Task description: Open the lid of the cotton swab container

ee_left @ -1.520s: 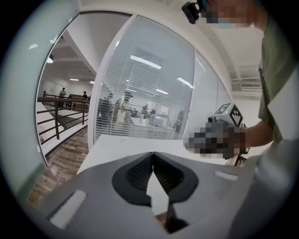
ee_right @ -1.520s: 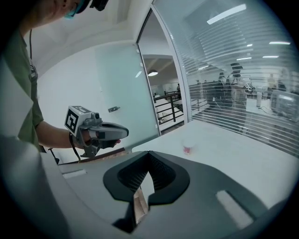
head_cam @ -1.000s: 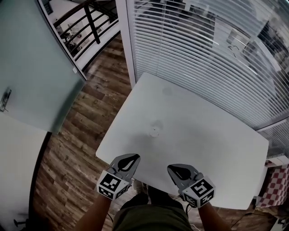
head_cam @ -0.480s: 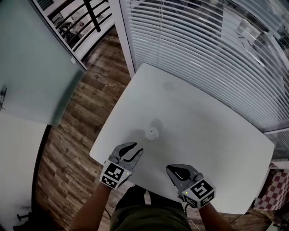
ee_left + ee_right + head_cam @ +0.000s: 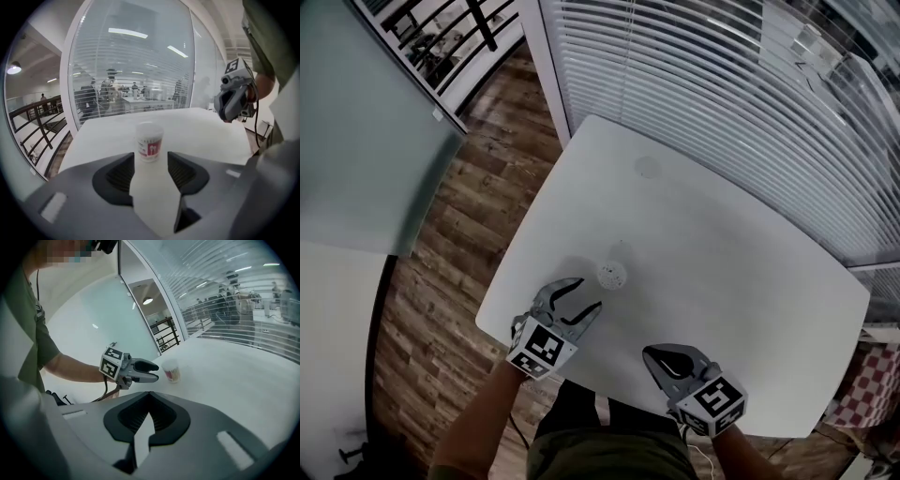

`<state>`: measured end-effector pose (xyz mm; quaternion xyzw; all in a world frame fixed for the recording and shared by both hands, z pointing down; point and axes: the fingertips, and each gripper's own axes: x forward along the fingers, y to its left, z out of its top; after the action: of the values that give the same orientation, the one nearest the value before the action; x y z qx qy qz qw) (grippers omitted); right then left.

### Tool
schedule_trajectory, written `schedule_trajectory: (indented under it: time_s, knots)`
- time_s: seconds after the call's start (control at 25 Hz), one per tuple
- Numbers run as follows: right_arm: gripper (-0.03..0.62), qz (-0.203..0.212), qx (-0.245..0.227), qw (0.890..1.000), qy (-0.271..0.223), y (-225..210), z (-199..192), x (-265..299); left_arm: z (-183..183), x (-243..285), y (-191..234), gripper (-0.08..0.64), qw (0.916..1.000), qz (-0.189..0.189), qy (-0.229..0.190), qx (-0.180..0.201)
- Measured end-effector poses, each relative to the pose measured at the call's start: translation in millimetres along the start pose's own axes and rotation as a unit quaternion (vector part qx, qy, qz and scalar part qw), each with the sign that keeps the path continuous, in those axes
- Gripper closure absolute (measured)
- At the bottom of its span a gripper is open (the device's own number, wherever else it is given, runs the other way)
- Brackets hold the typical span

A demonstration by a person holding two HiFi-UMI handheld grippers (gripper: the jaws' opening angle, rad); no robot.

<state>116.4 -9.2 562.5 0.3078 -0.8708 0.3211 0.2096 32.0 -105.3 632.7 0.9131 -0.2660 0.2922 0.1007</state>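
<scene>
Container: the small round white plastic cotton swab container with a red label stands upright on the flat white table. It is on the side of the table nearest the person.
Lid: the white lid sits on top of the container and looks shut.
Left gripper: the grey left gripper has its jaws wide apart, and they have just been opening. Nothing is between them. The container stands just in front of the gap and the jaws do not touch it.
What this means: the left gripper looks ready to slide around the container and hold it. Opening the lid has not begun yet.
Right gripper: the grey right gripper has its jaws pressed together with nothing in them. It hangs over the near edge of the table, away from the container.
Changed since a second ago: back then the left jaws were together and that gripper was back by the table edge. Now it is close to the container and open.
Same as a second ago: the right gripper is shut as before and has hardly moved in the head view. The container stands in the same spot on the table.
</scene>
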Motion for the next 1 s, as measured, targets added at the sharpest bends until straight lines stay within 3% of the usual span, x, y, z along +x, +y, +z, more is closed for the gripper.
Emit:
schedule_trajectory:
  time_s: [0.56, 1.0]
  knots:
    - [0.588, -0.021, 0.028, 0.999, 0.007, -8, -15, 1, -3, 33, 2, 0.323, 0.9956, -0.035, 0.017, 0.086]
    - [0.588, -0.014, 0.037, 0.999, 0.021, -3, -24, 9, 0, 46, 2, 0.310, 0.9906, -0.062, 0.020, 0.120]
